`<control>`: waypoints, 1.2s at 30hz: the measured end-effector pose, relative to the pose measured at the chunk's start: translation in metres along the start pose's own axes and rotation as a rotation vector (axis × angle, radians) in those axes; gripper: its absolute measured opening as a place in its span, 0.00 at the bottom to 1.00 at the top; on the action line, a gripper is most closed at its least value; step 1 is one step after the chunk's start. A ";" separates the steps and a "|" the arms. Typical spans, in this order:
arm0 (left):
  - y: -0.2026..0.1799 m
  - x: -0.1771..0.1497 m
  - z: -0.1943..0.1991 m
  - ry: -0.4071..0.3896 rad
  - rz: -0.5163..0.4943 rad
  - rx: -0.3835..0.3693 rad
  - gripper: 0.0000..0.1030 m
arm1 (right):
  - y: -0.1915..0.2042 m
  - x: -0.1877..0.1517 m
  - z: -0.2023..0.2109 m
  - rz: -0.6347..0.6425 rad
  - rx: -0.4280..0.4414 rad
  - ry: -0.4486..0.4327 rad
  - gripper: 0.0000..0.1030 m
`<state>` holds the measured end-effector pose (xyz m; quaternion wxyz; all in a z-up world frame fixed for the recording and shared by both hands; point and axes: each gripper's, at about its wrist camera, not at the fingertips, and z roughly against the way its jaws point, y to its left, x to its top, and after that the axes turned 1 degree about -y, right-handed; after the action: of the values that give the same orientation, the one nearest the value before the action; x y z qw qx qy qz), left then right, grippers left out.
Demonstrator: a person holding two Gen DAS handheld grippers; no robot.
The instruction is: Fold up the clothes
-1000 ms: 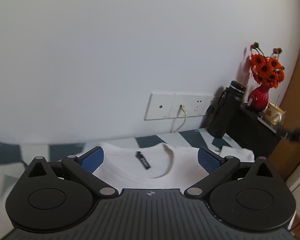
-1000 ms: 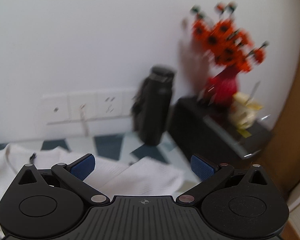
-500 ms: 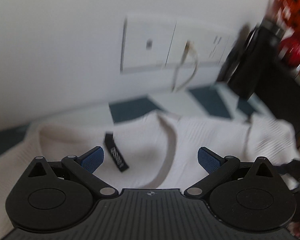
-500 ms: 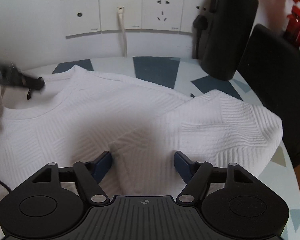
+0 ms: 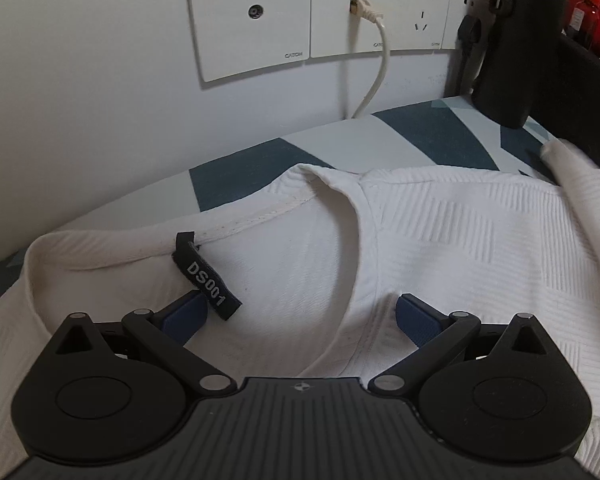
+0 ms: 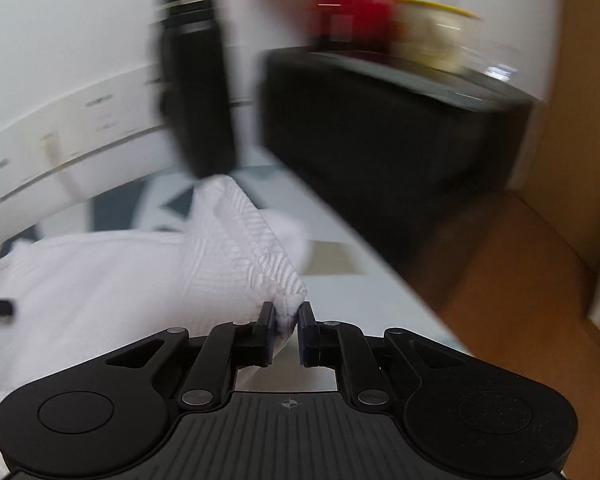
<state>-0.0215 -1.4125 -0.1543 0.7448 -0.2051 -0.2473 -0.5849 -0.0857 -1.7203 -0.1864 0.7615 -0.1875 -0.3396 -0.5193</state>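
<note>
A white textured T-shirt [image 5: 460, 240] lies flat on a blue-and-white patterned cloth, collar toward the wall, a black label [image 5: 206, 276] inside the neck. My left gripper [image 5: 300, 314] stands open low over the collar, one blue finger by the label, the other on the shoulder side. In the right wrist view the same T-shirt [image 6: 112, 280] has its sleeve hem [image 6: 260, 240] lifted, and my right gripper [image 6: 287, 322] is shut on that hem's edge. This view is blurred.
A black bottle [image 5: 512, 40] and a black box [image 6: 380, 128] carrying a red vase [image 6: 364, 0] stand at the right by the wall. White wall sockets [image 5: 256, 20] with a plugged white cable [image 5: 376, 68] sit behind the shirt. The table edge and wooden floor [image 6: 520, 280] lie to the right.
My right gripper went from open over the shirt's chest to shut on the sleeve hem and swung right. My left gripper came down closer to the collar, still open.
</note>
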 end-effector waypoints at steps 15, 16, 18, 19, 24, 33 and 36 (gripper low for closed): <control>0.000 0.005 -0.004 -0.006 -0.011 -0.011 1.00 | -0.043 -0.042 0.007 -0.099 -0.288 0.196 0.27; 0.000 0.005 -0.004 -0.006 -0.014 -0.015 1.00 | -0.043 -0.039 0.008 -0.093 -0.307 0.187 0.32; 0.002 0.005 -0.004 -0.007 -0.018 -0.026 1.00 | -0.041 -0.031 0.010 -0.067 -0.333 0.148 0.32; 0.003 0.005 -0.003 -0.008 -0.017 -0.032 1.00 | -0.039 -0.026 0.013 -0.061 -0.332 0.123 0.32; 0.013 0.009 -0.002 -0.011 0.049 -0.072 0.99 | -0.020 0.005 0.012 -0.053 -0.211 0.044 0.38; 0.011 0.032 -0.003 -0.007 0.019 -0.200 0.68 | 0.060 0.044 -0.061 0.152 0.113 0.067 0.40; 0.004 0.036 -0.004 -0.016 -0.032 -0.217 0.67 | 0.068 0.043 -0.089 0.199 0.124 0.127 0.40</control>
<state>-0.0100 -1.4416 -0.1360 0.7067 -0.2851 -0.1915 -0.6185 0.0153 -1.7789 -0.2134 0.8395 -0.1395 -0.3018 -0.4298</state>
